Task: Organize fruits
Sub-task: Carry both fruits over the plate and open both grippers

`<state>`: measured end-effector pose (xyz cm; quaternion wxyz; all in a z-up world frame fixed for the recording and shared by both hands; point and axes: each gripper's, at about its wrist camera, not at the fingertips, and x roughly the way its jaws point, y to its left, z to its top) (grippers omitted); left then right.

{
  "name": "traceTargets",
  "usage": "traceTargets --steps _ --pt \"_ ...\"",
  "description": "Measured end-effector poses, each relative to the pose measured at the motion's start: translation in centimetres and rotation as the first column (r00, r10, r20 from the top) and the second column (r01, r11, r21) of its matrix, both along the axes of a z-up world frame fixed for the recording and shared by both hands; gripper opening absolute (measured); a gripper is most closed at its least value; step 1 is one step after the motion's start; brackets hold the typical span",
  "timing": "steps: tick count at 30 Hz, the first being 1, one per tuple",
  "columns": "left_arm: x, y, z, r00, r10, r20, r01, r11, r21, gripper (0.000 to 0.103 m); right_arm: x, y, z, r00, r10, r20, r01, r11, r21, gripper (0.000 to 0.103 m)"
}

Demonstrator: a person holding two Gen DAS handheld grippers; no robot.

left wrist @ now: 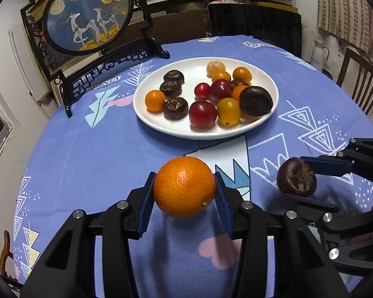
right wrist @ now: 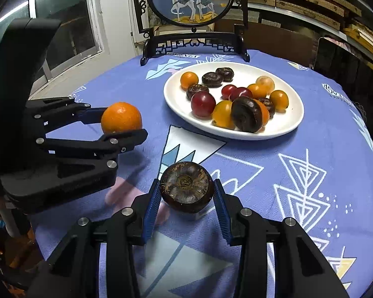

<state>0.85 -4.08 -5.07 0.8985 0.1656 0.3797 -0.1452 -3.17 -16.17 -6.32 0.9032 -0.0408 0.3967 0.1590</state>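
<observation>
Round worktop under a blue patterned cloth, white plate of mixed small fruits mid-table, left claw pinching an orange, right claw pinching a dark chestnut-like fruit, window seen only from the right wrist, white jug only from the left.

Glossy white plate on matt woven cloth; orange dimpled, dark fruit rough.

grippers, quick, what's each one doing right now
left gripper: closed on the orange, held above the tablecloth.
right gripper: closed on a dark brown water chestnut, also lifted.
</observation>
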Motion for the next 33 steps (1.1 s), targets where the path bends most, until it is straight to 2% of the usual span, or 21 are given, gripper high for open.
traceTargets --steps 9,19,25,33 --pt "1.3 -0.7 1.3 1.000 -0.004 0.029 0.004 1.000 -0.013 0.044 0.9 -1.0 2.1 0.999 -0.011 0.047 0.010 1.000 0.029 0.043" --pt "5.5 -2.2 5.0 0.993 0.025 0.114 -0.023 1.000 -0.015 0.044 4.9 -2.8 7.2 0.981 -0.080 0.179 0.070 0.996 0.062 0.043" --pt "9.6 -3.0 5.7 0.992 0.053 0.117 -0.051 0.999 -0.015 0.044 8.4 -4.2 8.6 0.972 -0.130 0.197 0.110 0.988 0.105 0.043" --pt "13.7 -3.7 5.0 0.994 0.058 0.088 -0.058 0.998 0.001 0.044 12.4 -5.2 8.2 0.972 -0.158 0.174 0.139 0.984 0.115 0.043"
